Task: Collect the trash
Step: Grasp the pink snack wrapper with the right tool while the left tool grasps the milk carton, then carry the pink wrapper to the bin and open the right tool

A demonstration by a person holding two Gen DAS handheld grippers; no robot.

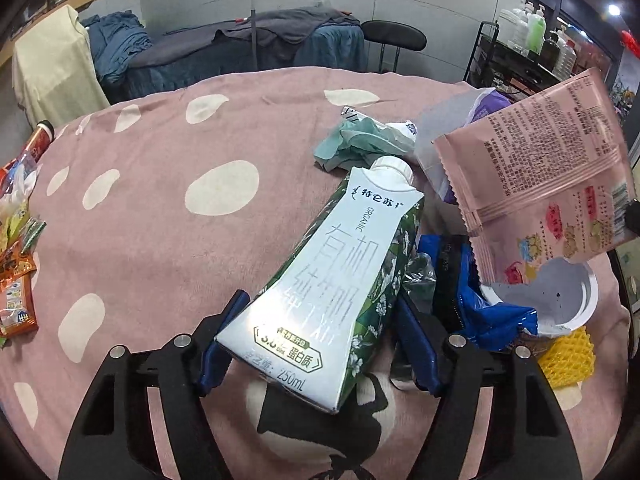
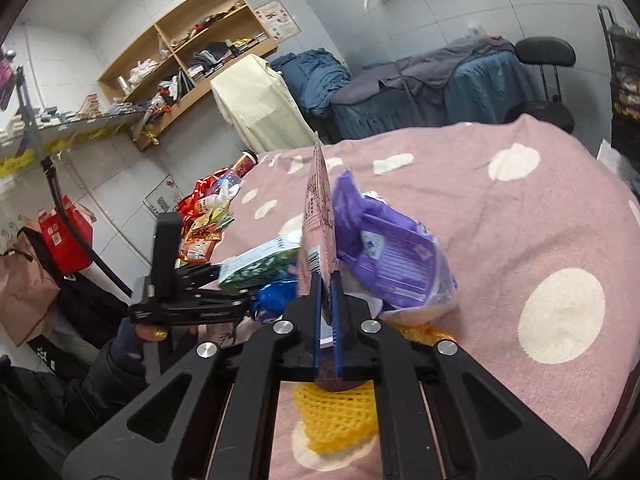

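My left gripper (image 1: 316, 332) is shut on a white and green 250 mL milk carton (image 1: 336, 276), held tilted above the pink spotted blanket (image 1: 160, 168); the carton also shows in the right wrist view (image 2: 260, 266). My right gripper (image 2: 327, 288) is shut on a flat pink snack wrapper (image 2: 318, 216), held upright on edge; the wrapper hangs at the right of the left wrist view (image 1: 548, 184). Below lie a blue wrapper (image 1: 476, 300), a white cup (image 1: 560, 300), a yellow foam net (image 1: 568, 356), a purple bag (image 2: 392, 252) and a teal crumpled cloth (image 1: 352, 140).
More wrappers and a red-capped bottle (image 1: 40, 140) lie at the blanket's left edge, also in the right wrist view (image 2: 208, 216). A massage bed with blue and grey covers (image 1: 240, 48), a black stool (image 1: 394, 38) and a bottle cart (image 1: 532, 40) stand behind.
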